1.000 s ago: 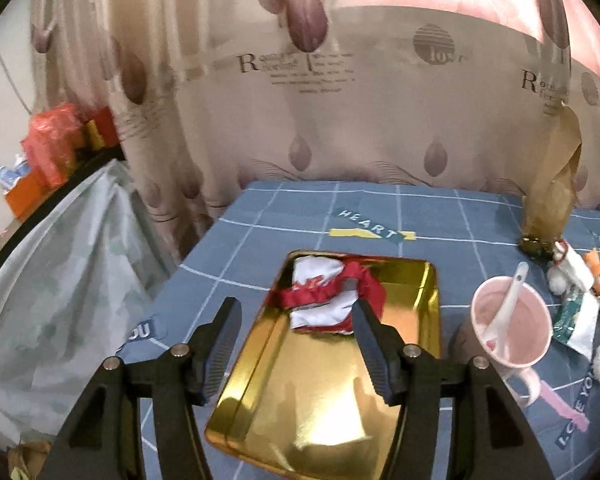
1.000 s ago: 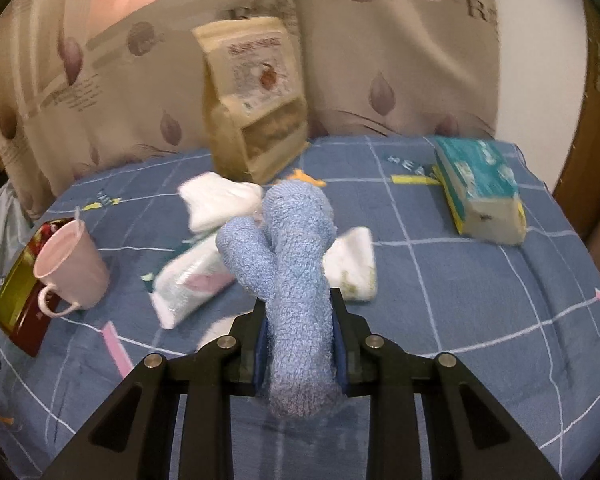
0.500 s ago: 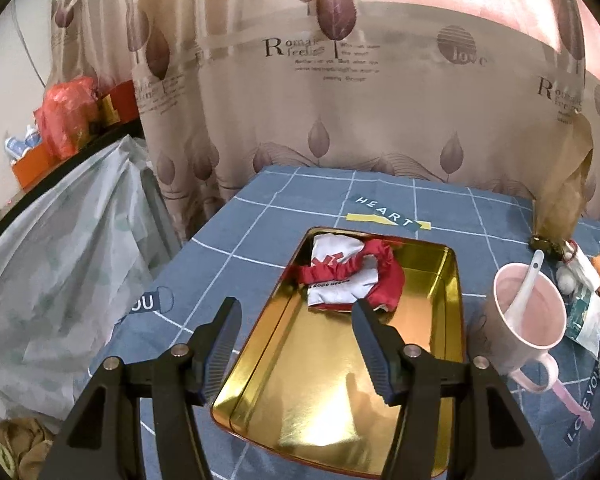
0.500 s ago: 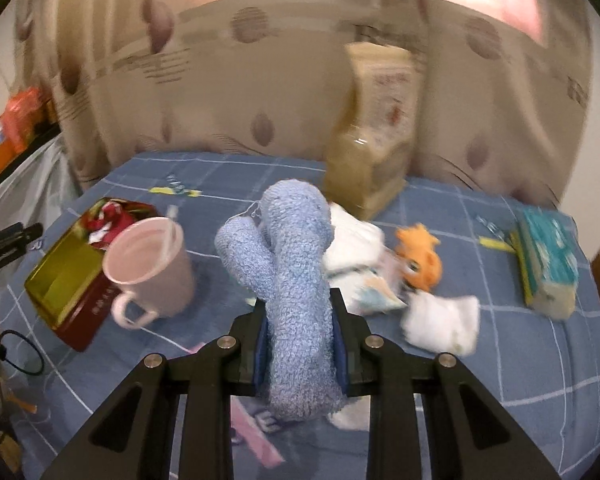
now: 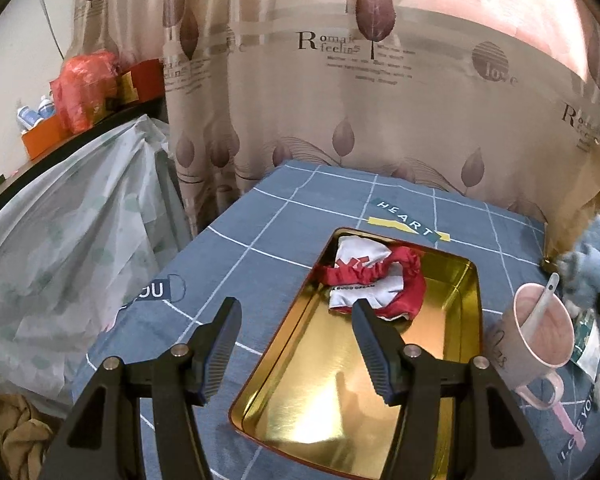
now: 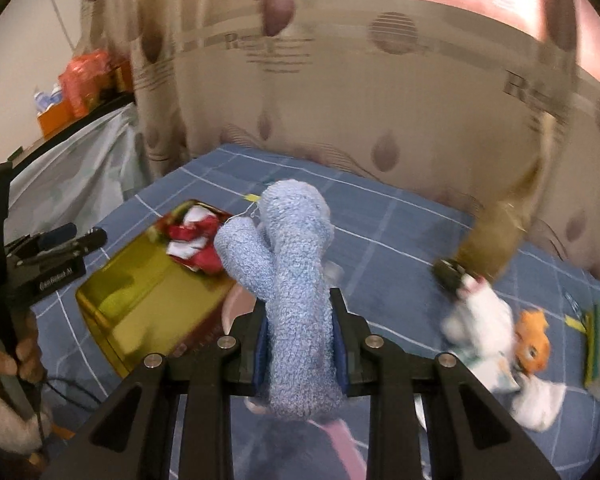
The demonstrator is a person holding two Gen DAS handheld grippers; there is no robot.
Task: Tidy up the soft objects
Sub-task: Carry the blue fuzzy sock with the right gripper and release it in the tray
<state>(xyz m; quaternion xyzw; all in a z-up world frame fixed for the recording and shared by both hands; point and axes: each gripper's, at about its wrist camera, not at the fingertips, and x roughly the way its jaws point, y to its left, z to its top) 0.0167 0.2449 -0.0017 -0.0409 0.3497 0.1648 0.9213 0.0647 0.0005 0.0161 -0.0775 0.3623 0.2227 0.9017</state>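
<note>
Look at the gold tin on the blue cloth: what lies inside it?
Inside the gold tin, a red and white garment lies bunched at the far end; the rest shows bare gold floor. Whatever is under the garment is hidden.

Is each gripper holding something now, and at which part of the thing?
The right gripper is shut on the blue fuzzy sock, clamped across its lower part; the folded upper end sticks up free. The left gripper is open and holds nothing.

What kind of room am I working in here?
Probably a home room, maybe a bedroom: a blue grid-patterned printed cloth covers the work surface, a beige leaf-print curtain hangs behind it, and a pink ceramic mug with a spoon stands among the household clutter.
</note>
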